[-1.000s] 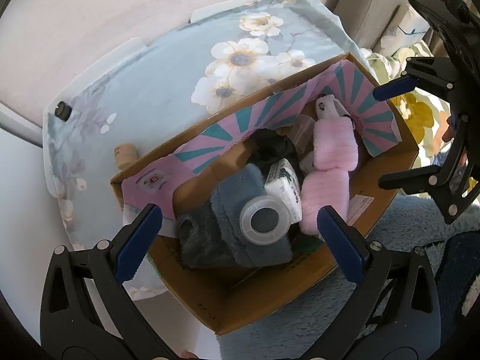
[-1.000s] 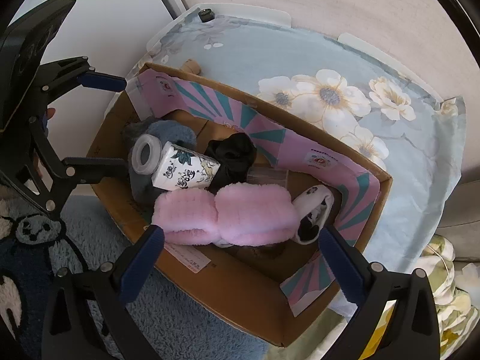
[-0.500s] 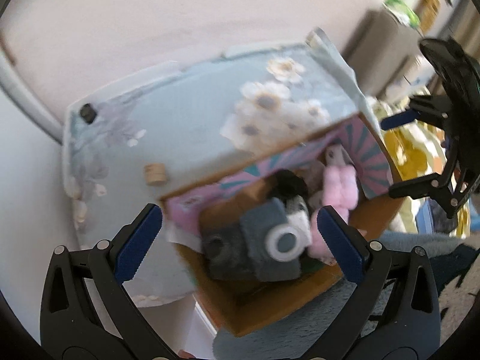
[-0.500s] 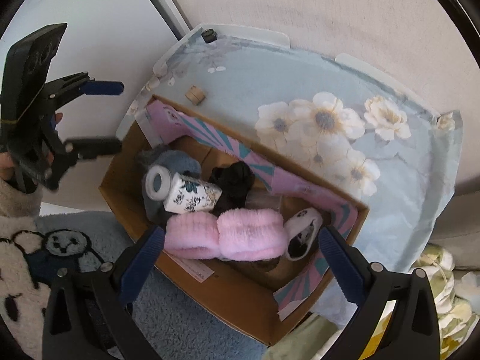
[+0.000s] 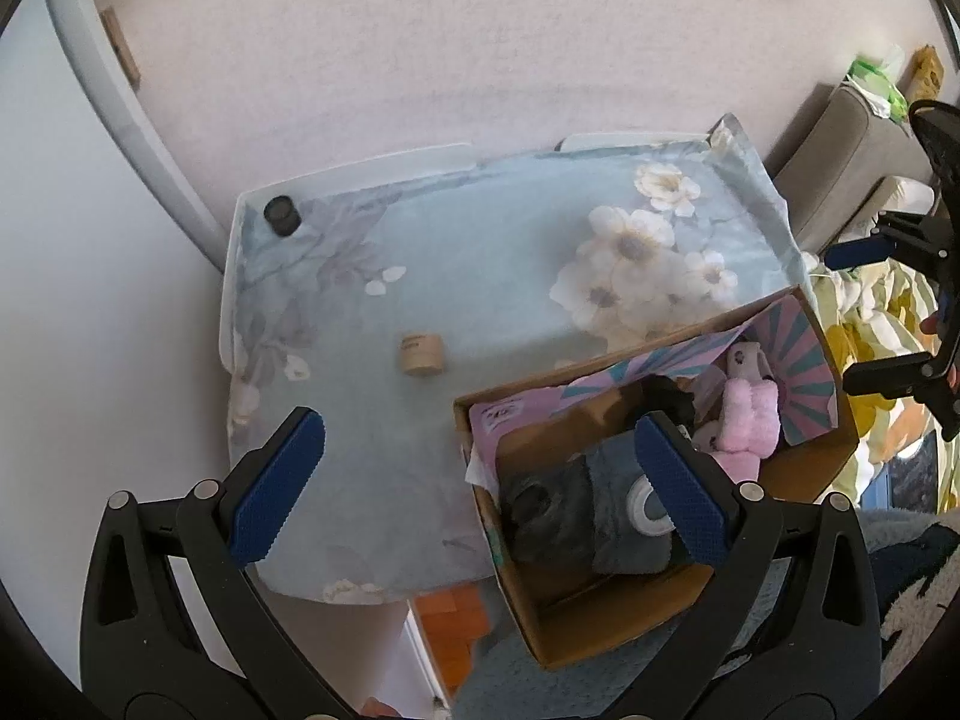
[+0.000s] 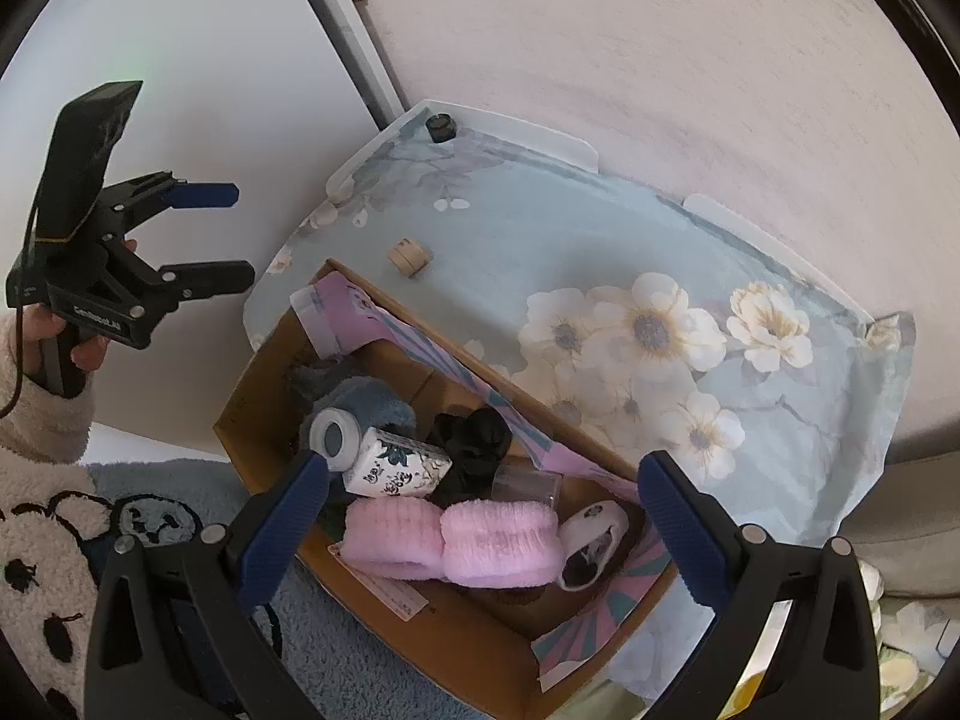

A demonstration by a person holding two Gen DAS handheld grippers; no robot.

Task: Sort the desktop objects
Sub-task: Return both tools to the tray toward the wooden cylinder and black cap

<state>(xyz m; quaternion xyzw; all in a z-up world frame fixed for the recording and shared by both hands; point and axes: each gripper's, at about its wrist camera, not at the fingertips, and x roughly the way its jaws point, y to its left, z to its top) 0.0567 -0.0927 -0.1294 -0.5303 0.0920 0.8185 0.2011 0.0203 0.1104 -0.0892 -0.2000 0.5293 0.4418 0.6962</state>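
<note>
The left claw [image 5: 480, 489] hung with its blue pads wide apart and nothing between them, above the near edge of the desk [image 5: 510, 252] with its pale blue flowered cloth. Left to right on the cloth: one small black cylinder [image 5: 282, 216] off at eleven o'clock by the far corner, then one short tan wooden roll [image 5: 423, 354] just past twelve o'clock of that claw, lying on its side, long axis running left-right. The left claw looked the nearer to it, so I'd call it the likely next pick. At three o'clock sat one open brown cardboard box [image 6: 420, 642], already stocked: one blue-grey plush piece [image 6: 372, 399], one white patterned bottle [image 6: 390, 462], one black cloth bundle [image 6: 474, 456], two pink fluffy rolls [image 6: 450, 546], one clear cup [image 6: 528, 486]. The right claw [image 6: 480, 531] hovered over the box, jaws spread, empty. Two loose items out, the rest boxed.
</note>
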